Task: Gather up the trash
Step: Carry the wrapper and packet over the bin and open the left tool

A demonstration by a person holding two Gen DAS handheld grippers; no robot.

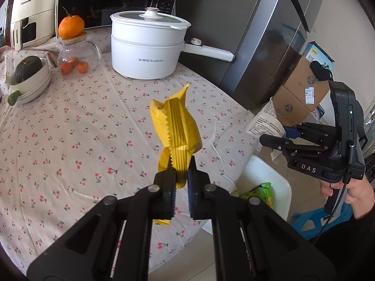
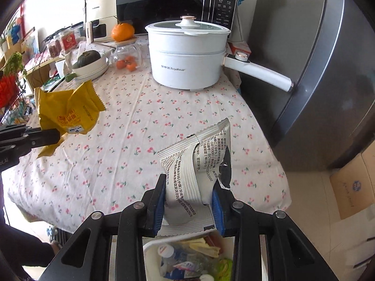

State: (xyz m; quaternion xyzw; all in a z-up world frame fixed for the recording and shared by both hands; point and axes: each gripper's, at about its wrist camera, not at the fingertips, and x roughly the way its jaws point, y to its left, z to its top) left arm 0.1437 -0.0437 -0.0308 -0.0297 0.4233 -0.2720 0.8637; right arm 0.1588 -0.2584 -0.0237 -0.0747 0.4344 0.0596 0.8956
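My left gripper [image 1: 181, 175] is shut on a crumpled yellow wrapper [image 1: 175, 126] and holds it above the table; the wrapper also shows in the right wrist view [image 2: 68, 110]. My right gripper [image 2: 188, 201] holds a white printed wrapper [image 2: 199, 161] between its blue pads, directly above the white trash bin [image 2: 150, 248]. In the left wrist view the right gripper [image 1: 269, 140] and the white wrapper [image 1: 264, 119] hang past the table's right edge, above the bin [image 1: 264, 171]. The bin holds several wrappers and a bottle.
A table with a cherry-print cloth [image 2: 140, 121] carries a white electric pot [image 2: 187, 53], a glass jar of small oranges [image 2: 127, 58] with an orange [image 2: 122, 31] on its lid, and bowls with a dark squash [image 2: 90, 58]. A grey fridge [image 2: 316, 70] and cardboard boxes [image 2: 351, 187] stand to the right.
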